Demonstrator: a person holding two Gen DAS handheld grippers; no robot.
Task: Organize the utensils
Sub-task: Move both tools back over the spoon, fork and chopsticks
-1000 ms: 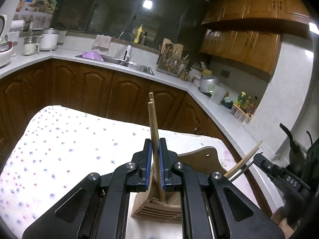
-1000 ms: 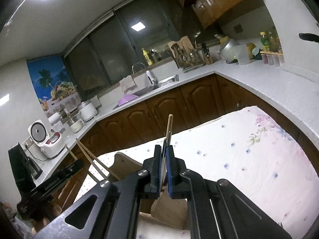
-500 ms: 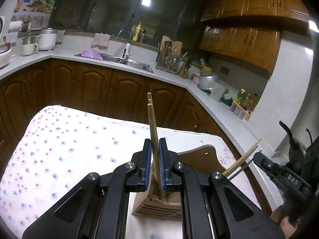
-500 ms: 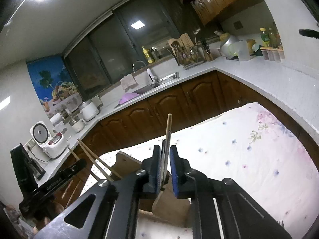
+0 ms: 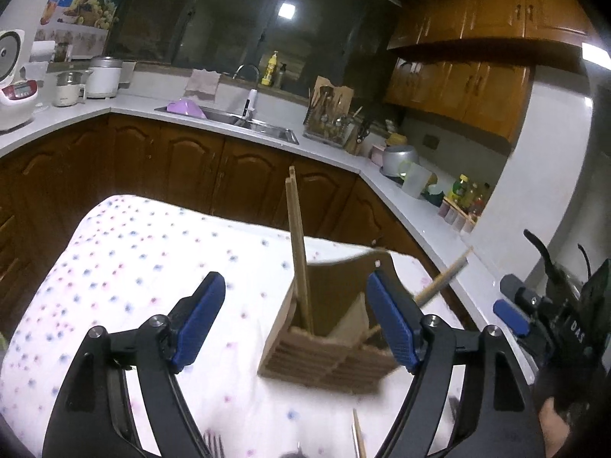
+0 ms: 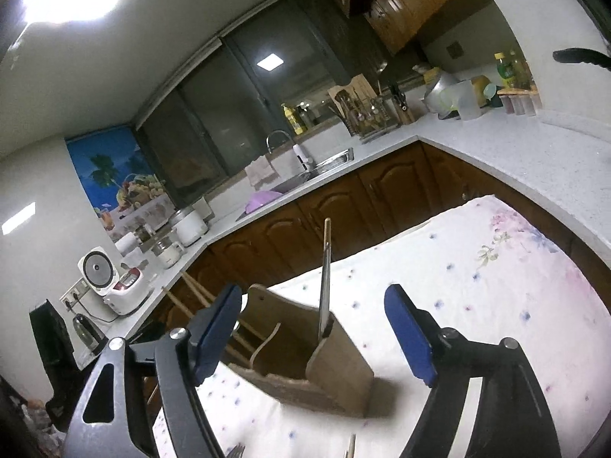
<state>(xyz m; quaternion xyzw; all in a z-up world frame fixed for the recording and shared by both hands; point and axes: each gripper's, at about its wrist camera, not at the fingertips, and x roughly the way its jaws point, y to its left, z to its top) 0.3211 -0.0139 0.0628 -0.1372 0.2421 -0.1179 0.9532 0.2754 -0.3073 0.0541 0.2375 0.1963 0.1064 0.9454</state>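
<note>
Chopsticks [image 5: 299, 263] stand nearly upright in the left compartment of the wooden holder [image 5: 328, 355], which sits on the flowered tablecloth [image 5: 126, 267] toward the table's right edge in the left wrist view. The left gripper [image 5: 305, 320] has just been opening and its jaws now stand wide, blue pads well clear on either side of the pair; nothing is pressed between them. The right gripper [image 6: 328, 337] has likewise just been opening and is spread wide around a single metal-shafted utensil [image 6: 324, 286] with a wooden end, which stands in the holder's right-hand compartment, released.

Both placed items have their long axes vertical and lie straight ahead of each gripper, between the fingers, so I judge the coming move to be a straight pull back along each gripper's own line without brushing the sticks. More utensils lie at the table's near edge, below the grippers: fork tines [image 5: 212, 444] and another stick tip [image 5: 359, 435]. These look closest to the left gripper.

The left view alone shows the right gripper's body at the table's right edge, and a further blurred pair of chopsticks [image 5: 443, 280] leaning out of the holder. The right view alone shows the holder's solid side wall [image 6: 340, 366] and its hanging hole.
</note>
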